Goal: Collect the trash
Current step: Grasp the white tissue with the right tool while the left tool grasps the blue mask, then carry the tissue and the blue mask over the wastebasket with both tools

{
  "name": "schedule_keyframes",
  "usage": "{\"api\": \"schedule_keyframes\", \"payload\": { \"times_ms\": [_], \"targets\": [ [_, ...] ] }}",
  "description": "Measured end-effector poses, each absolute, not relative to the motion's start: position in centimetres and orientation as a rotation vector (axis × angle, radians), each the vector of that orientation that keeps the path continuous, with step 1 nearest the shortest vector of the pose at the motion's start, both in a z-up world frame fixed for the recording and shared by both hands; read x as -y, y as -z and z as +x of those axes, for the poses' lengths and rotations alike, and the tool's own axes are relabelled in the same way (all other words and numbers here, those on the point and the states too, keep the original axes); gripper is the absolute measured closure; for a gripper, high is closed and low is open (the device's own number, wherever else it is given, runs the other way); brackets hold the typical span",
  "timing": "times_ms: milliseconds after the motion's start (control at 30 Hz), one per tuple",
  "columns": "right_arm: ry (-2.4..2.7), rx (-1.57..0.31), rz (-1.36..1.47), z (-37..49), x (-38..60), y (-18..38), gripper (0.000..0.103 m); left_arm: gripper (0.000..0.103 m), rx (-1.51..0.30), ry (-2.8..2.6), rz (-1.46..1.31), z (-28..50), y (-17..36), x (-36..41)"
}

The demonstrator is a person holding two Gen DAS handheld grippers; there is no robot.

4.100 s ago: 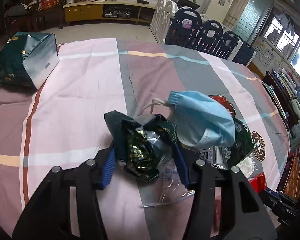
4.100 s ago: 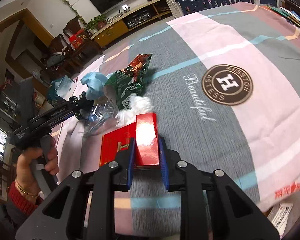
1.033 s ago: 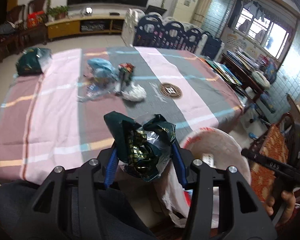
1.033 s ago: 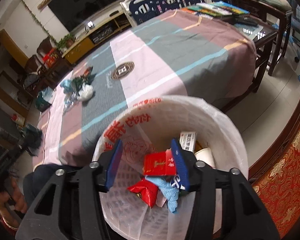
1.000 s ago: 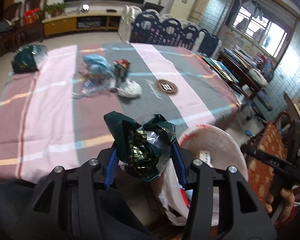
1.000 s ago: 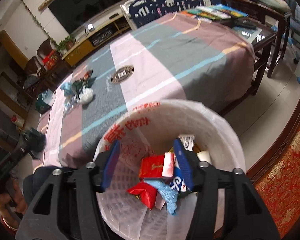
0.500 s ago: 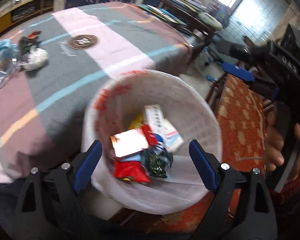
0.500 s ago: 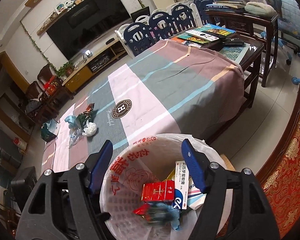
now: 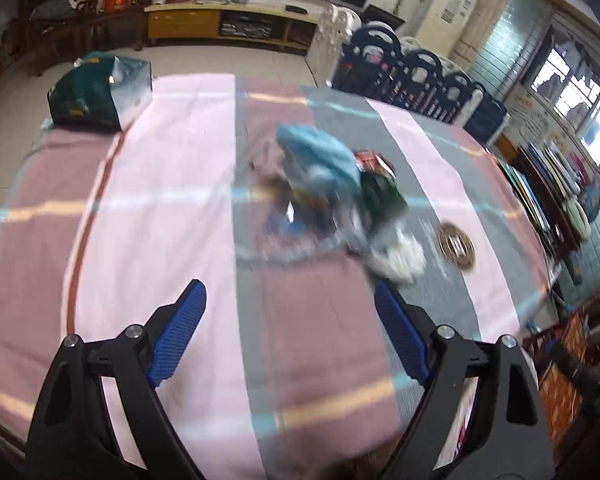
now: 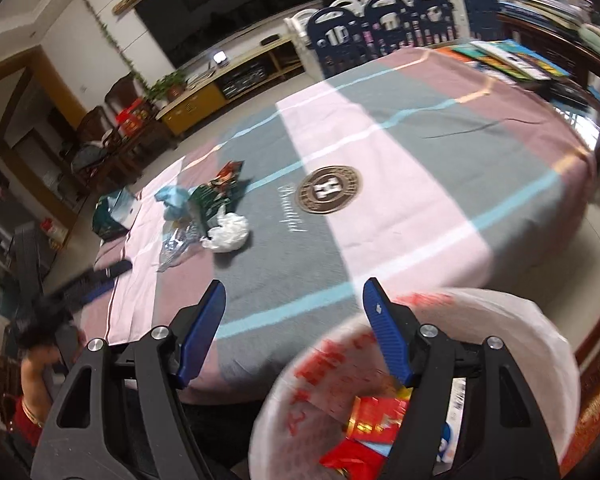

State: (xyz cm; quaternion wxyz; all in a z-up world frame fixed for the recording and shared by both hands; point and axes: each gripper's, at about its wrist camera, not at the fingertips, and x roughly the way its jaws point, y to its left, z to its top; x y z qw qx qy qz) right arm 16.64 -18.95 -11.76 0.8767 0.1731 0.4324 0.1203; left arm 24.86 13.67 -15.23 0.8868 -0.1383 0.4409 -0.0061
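A pile of trash lies mid-table: a blue face mask (image 9: 320, 156), a green wrapper (image 9: 382, 196), a red wrapper (image 9: 370, 159), clear plastic (image 9: 300, 236) and a white tissue wad (image 9: 400, 260). The pile also shows in the right wrist view, with the mask (image 10: 174, 196) and the wad (image 10: 228, 232). My left gripper (image 9: 290, 332) is open and empty, over the near table, short of the pile. My right gripper (image 10: 294, 332) is open and empty above the white-lined trash bin (image 10: 540, 328), which holds a red box (image 10: 376, 418) and other trash.
A dark green bag (image 9: 98, 94) sits at the table's far left corner. Books (image 10: 504, 58) lie at the table's far right. Blue and white playpen panels (image 9: 416, 76) stand behind the table. The striped tablecloth (image 9: 172, 200) covers the round table.
The left gripper has dropped the dark wrapper into the bin, opened, and swung back over the table. The right gripper released the red box, opened, and tilted up from the bin.
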Motion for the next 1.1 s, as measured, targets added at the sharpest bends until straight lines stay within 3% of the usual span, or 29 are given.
{"api": "schedule_keyframes", "payload": {
  "times_ms": [167,367,400,467,567,767,833,900,1100],
  "targets": [
    [-0.312,-0.972,0.383,21.1,14.6,14.5,0.033,0.008,-0.895,0.003,-0.317,31.8,15.1,-14.2],
    [-0.328,-1.014,0.426,25.1,12.3,16.1,0.033,0.008,-0.928,0.028,-0.312,38.3,17.5,-13.4],
    [-0.331,-1.017,0.431,25.6,12.0,16.3,0.033,0.013,-0.932,0.042,-0.321,38.9,18.1,-13.5],
    [-0.326,-1.025,0.424,26.6,11.3,16.9,0.033,0.067,-0.968,0.092,-0.342,39.1,19.4,-13.7],
    [-0.322,-1.033,0.449,28.0,10.7,17.8,0.033,0.082,-1.002,0.133,-0.386,37.9,20.3,-14.0],
    [-0.34,-1.037,0.427,29.5,8.7,18.6,0.034,0.09,-0.969,0.217,-0.454,32.2,18.3,-14.5],
    [-0.35,-1.037,0.39,29.2,7.9,18.6,0.051,0.09,-0.954,0.225,-0.441,30.1,17.7,-14.5],
    [-0.369,-1.043,0.362,28.6,7.4,18.5,0.08,0.09,-0.933,0.225,-0.431,28.1,17.5,-14.5],
    [-0.367,-0.996,0.339,25.2,9.0,16.7,0.083,0.09,-0.847,0.194,-0.469,23.7,16.2,-15.9]
  ]
}}
